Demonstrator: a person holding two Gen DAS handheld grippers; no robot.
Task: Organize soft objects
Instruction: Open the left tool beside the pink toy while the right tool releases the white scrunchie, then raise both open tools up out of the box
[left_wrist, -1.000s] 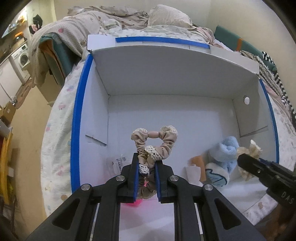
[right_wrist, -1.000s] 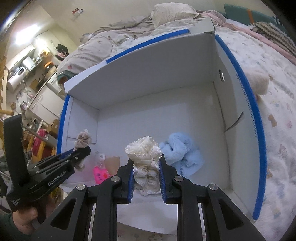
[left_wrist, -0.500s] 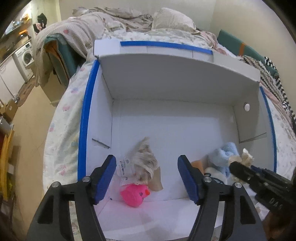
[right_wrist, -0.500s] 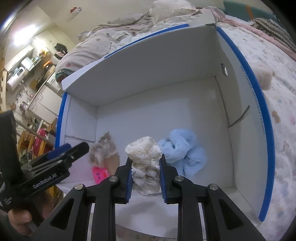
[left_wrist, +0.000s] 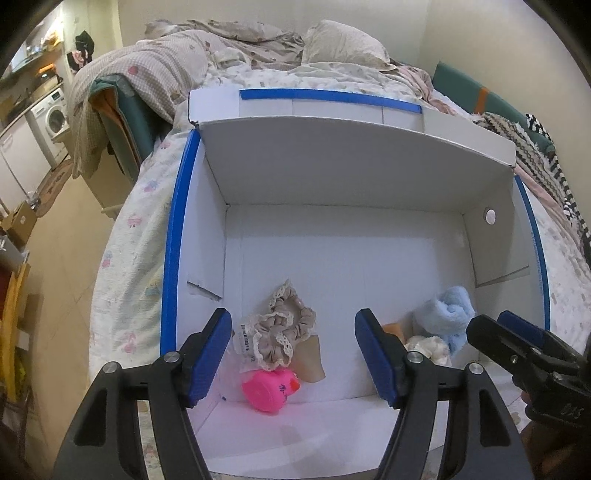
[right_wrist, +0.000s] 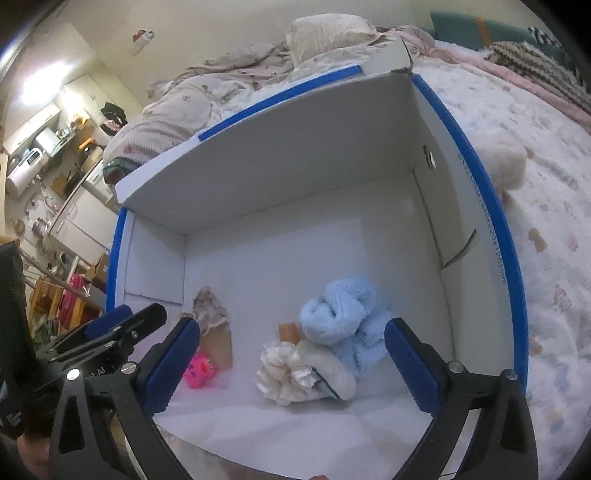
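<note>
A white cardboard box with blue-taped rims (left_wrist: 173, 236) (right_wrist: 491, 206) sits on the bed. Inside, a beige lace-trimmed scrunchie (left_wrist: 284, 328) (right_wrist: 208, 308) lies at the near left on top of a pink toy (left_wrist: 271, 387) (right_wrist: 199, 371). A cream scrunchie (right_wrist: 284, 371) (left_wrist: 424, 345) lies at the near right beside a light blue fluffy item (right_wrist: 343, 314) (left_wrist: 447, 312). My left gripper (left_wrist: 295, 354) is open and empty above the beige scrunchie. My right gripper (right_wrist: 291, 369) is open and empty above the cream scrunchie.
The box's back flap (left_wrist: 354, 155) stands up. The bed has a patterned sheet (right_wrist: 546, 240), rumpled blankets and a pillow (left_wrist: 343, 44) behind. A pale fluffy item (right_wrist: 502, 162) lies on the sheet right of the box. A washing machine (left_wrist: 51, 118) stands far left.
Both grippers opened: the left dropped the beige scrunchie onto the pink toy, then the right dropped the cream scrunchie beside the blue fluffy item. Both pulled back slightly.
</note>
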